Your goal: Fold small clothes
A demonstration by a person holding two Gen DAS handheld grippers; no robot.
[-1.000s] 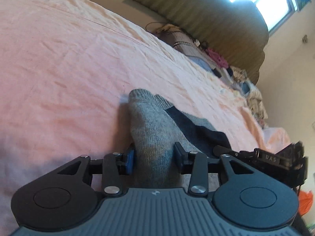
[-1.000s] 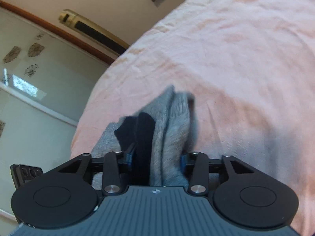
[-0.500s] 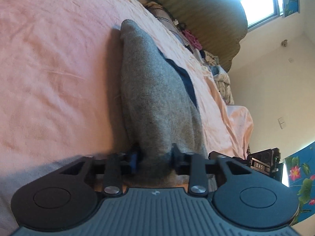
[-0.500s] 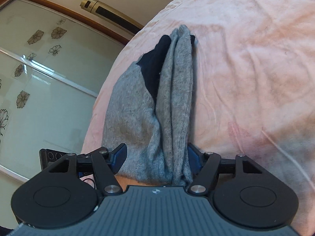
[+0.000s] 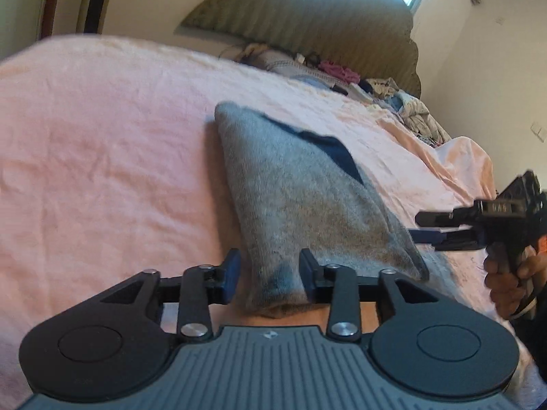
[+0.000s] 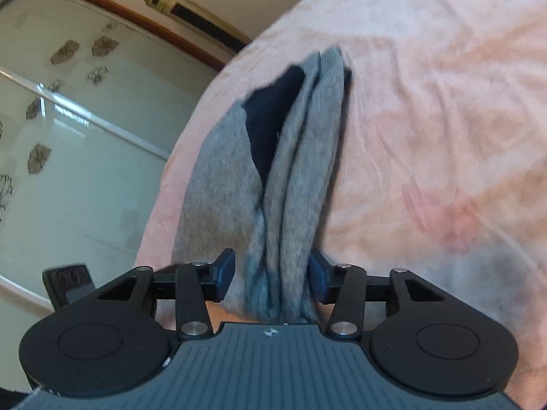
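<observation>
The grey sock (image 5: 301, 201), with its dark navy patch (image 5: 336, 152), was laid folded on the pink bedsheet (image 5: 102, 157), its near end reaching between the pads of both tongs.

The left tongs (image 5: 270, 271) were opening: the left pad stood clear of the cloth, while the right pad was touching or just beside it, so no squeeze was given. The right tongs (image 6: 271, 271) were held at a middling gap with the bunched layers of the sock (image 6: 294, 171) between the pads; the right pad was against the cloth, the left pad appeared just beside it, and a firm pinch was not shown.

The risk was judged to lie in the withdrawal. If knit fibres were snagged on a pad as either tool was drawn back, the top layer could be dragged and the fold opened. On the right side the layers were seen standing in loose ridges, so the fold might spring apart unless flattened. The soft sheet could also be rucked under the sock.
</observation>
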